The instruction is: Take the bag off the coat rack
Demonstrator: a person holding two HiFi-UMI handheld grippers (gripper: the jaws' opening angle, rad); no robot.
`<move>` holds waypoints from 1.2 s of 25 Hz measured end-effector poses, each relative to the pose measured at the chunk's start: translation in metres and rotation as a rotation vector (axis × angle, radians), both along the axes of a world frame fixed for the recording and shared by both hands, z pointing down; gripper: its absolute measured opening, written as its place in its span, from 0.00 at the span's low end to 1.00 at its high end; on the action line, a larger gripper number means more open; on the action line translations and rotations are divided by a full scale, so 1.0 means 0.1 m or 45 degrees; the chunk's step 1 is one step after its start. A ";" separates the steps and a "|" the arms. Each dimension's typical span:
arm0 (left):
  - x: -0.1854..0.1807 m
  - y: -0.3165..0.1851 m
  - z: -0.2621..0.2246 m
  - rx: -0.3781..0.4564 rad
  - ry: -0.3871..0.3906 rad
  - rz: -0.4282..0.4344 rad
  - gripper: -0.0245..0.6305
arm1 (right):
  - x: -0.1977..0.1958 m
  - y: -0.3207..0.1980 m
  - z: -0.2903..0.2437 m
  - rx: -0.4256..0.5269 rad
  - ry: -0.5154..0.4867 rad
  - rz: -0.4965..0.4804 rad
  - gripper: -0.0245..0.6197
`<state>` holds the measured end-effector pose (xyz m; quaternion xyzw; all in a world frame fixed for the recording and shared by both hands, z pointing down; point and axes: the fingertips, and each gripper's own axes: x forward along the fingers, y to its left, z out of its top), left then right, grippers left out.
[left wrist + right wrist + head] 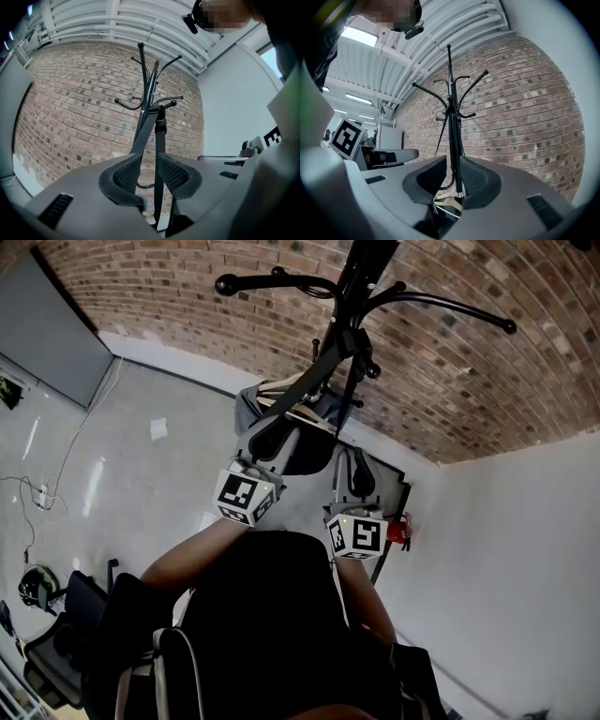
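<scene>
**bag strap on the rack, both tools loose**

a big brick wall fills the top of the head view. in front of it, at the top middle, stands the black coat rack with its curved hooks.

the bag's black strap is looped over a hook in the middle of the left gripper view. it runs down in two bands to the bottom middle of that view. a grey shape sits just left of the middle of the head view. it may be the bag itself, but it is hard to tell.

the left gripper is let go. its jaws stand apart, and one band of the strap passes between them without being squeezed.

the right gripper is loose too. its jaws are apart, and the rack's pole shows in the gap between them.
</scene>
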<state>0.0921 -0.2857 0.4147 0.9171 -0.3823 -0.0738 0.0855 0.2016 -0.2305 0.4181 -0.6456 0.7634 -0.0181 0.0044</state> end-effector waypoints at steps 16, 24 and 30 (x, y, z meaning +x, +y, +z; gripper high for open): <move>0.27 -0.53 -0.04 0.028 -0.049 -0.033 0.25 | 0.12 -0.68 0.05 -0.032 0.068 -0.031 0.16; 0.38 -0.69 0.03 0.056 -0.172 -0.013 0.25 | 0.15 -1.05 0.02 -0.006 0.127 -0.026 0.16; 0.51 -0.80 0.05 0.012 -0.189 0.004 0.26 | 0.15 -1.29 -0.04 0.011 0.166 -0.026 0.16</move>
